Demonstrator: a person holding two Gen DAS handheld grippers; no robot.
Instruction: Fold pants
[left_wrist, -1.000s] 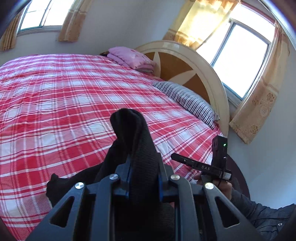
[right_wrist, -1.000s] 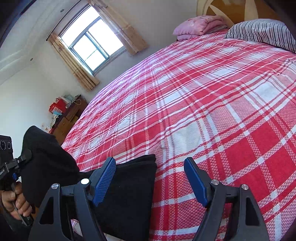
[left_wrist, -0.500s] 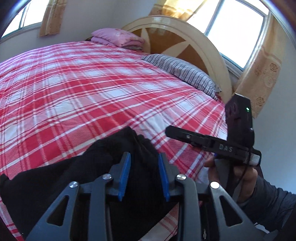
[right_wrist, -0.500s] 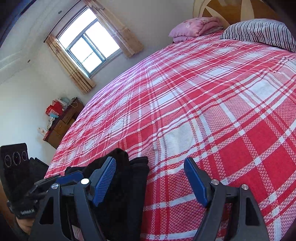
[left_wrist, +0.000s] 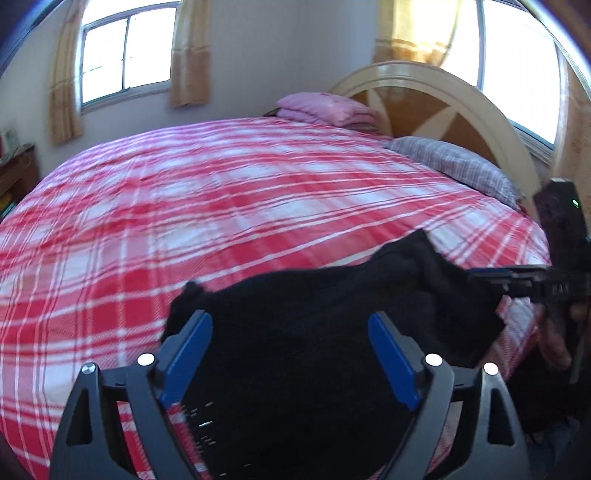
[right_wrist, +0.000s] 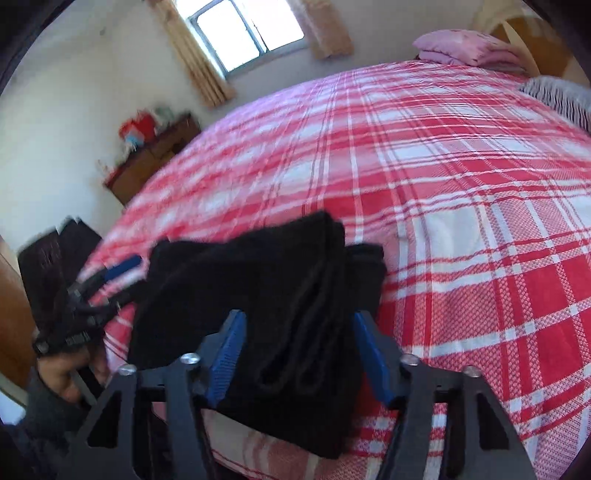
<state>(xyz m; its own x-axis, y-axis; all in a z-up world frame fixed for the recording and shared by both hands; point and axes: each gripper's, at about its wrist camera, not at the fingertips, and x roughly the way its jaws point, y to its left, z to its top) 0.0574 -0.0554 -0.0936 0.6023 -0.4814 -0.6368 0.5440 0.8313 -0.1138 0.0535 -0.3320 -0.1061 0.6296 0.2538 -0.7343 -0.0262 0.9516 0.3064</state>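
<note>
Since second ago, black knit pants (left_wrist: 332, 325) dropped from raised bunch onto near edge of red plaid bed cover (left_wrist: 221, 206). Left gripper (left_wrist: 290, 354) opening wide, letting go. Right gripper (right_wrist: 295, 354) closing around folded stack, pads not pressing yet. Fold nearly done, I reckon; next needs firm pinch, then squaring up.

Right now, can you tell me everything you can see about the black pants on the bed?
The black pants are soft, thick-looking dark fabric, folded into a bundle of several layers with rounded fold edges facing the right tongs. They lie on the red-and-white checked bedspread near the bed's edge. The right tongs are closing around the folded end, while the left tongs are opening, pads apart, with the fabric between them.
</note>
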